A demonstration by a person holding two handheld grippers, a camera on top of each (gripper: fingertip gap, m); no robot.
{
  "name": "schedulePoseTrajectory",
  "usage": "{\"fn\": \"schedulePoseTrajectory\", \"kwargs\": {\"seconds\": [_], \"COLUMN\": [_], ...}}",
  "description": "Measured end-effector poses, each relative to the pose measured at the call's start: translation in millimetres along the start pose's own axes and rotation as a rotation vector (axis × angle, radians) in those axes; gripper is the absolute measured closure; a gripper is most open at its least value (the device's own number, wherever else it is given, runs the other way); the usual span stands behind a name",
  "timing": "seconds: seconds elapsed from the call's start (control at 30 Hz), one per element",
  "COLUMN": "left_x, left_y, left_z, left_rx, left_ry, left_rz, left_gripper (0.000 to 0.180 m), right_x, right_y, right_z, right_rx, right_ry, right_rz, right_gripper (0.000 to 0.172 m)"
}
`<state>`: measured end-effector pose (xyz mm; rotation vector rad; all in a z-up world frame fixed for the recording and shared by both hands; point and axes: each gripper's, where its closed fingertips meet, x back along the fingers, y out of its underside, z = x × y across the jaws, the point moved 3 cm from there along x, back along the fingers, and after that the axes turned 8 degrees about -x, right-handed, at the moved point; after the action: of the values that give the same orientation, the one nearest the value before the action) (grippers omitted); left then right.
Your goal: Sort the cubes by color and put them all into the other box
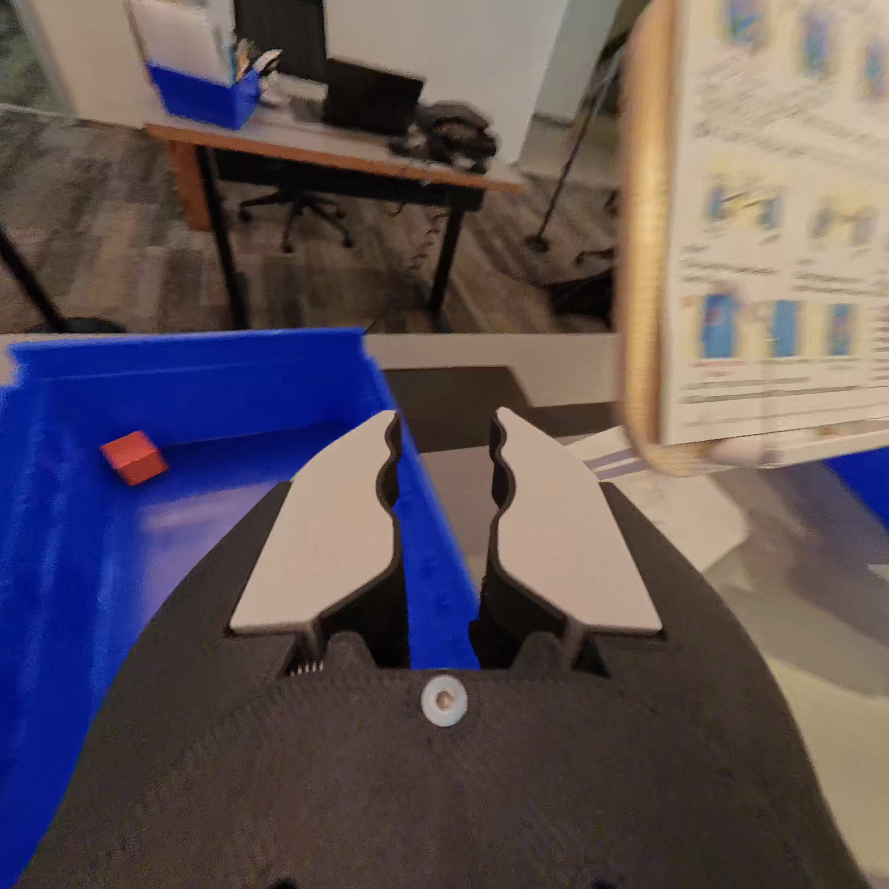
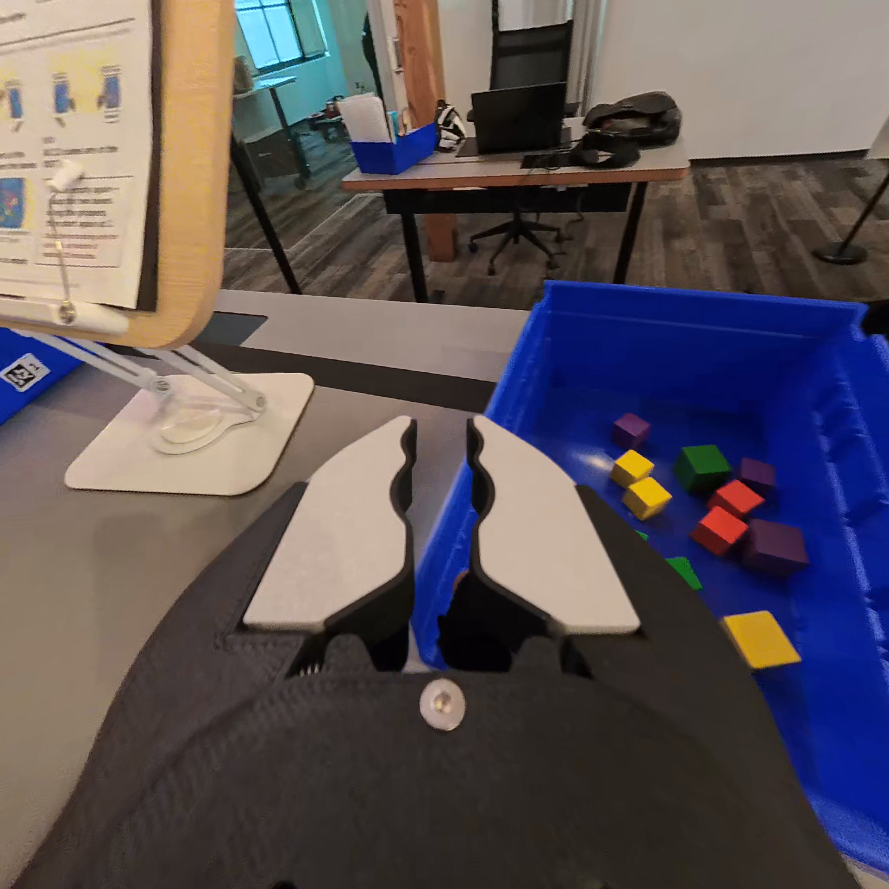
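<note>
In the left wrist view, the left gripper [image 1: 445, 433] fills the lower centre of the frame with its fingers spread apart and nothing between them; the right-hand wall of a blue box [image 1: 192, 394] runs up through the gap, untouched by the pads. That box takes up the left half of the frame and holds one red cube [image 1: 133, 457] lying on its floor at centre left, near the far wall. A document stand [image 1: 769, 216] with a printed sheet (badly blurred) fills the upper right.

In the right wrist view, the right gripper [image 2: 440, 433] sits at lower centre, its fingers parted by a narrow gap and gripping nothing; grey table [image 2: 120, 553] shows between the tips, and the near left wall of a second blue box [image 2: 697, 336] passes under the right finger. This box occupies the right side of the frame and holds the loose cubes: two yellow cubes [image 2: 640, 481] touching each other at centre right, a green cube [image 2: 702, 466] beside them, two red cubes [image 2: 726, 514] just below it, purple cubes [image 2: 774, 548] around these, and another yellow one [image 2: 760, 640] at lower right. The stand's white base [image 2: 192, 442] rests on the table at centre left.
</note>
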<state>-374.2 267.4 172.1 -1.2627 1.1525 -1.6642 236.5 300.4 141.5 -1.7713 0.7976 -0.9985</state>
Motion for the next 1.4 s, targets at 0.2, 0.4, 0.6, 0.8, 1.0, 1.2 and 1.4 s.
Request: {"fn": "schedulePoseTrajectory", "kwargs": {"seconds": [0.2,0.4,0.6,0.8,1.0,1.2,1.4], "left_x": [-39.6,-82.6,-103.5,-118.9,-121.2,-113.1,-72.4], "left_y": [47.0,80.3,103.1,123.8,121.4,100.4,51.9], "left_z": [-86.9,-148.7,-193.4,-217.3,-225.5,-178.4,-78.8], "left_rx": [-0.002,0.014,0.104,0.173,0.22,0.252,0.144], "left_ry": [-0.214,-0.402,-0.549,-0.625,-0.6,-0.41,-0.087], "left_rz": [-0.258,-0.473,-0.544,-0.602,-0.57,-0.404,-0.114], "left_gripper": [0.128,0.103,0.116,0.11,0.151,0.151,0.151], "right_x": [-14.6,-26.8,-31.0,-29.9,-26.7,-24.3,-20.9], "right_y": [1.7,2.4,4.4,5.2,6.7,1.4,-4.1], "right_z": [-32.5,-51.8,-68.2,-76.1,-73.3,-94.7,-168.0], "right_rx": [0.021,0.035,0.047,0.051,0.065,0.046,0.073], "right_ry": [-0.077,-0.123,-0.166,-0.186,-0.174,-0.258,-0.505], "right_rz": [-0.019,-0.034,-0.042,-0.039,-0.043,-0.016,-0.013], "right_gripper": [0.153,0.153,0.153,0.154,0.154,0.155,0.151]}}
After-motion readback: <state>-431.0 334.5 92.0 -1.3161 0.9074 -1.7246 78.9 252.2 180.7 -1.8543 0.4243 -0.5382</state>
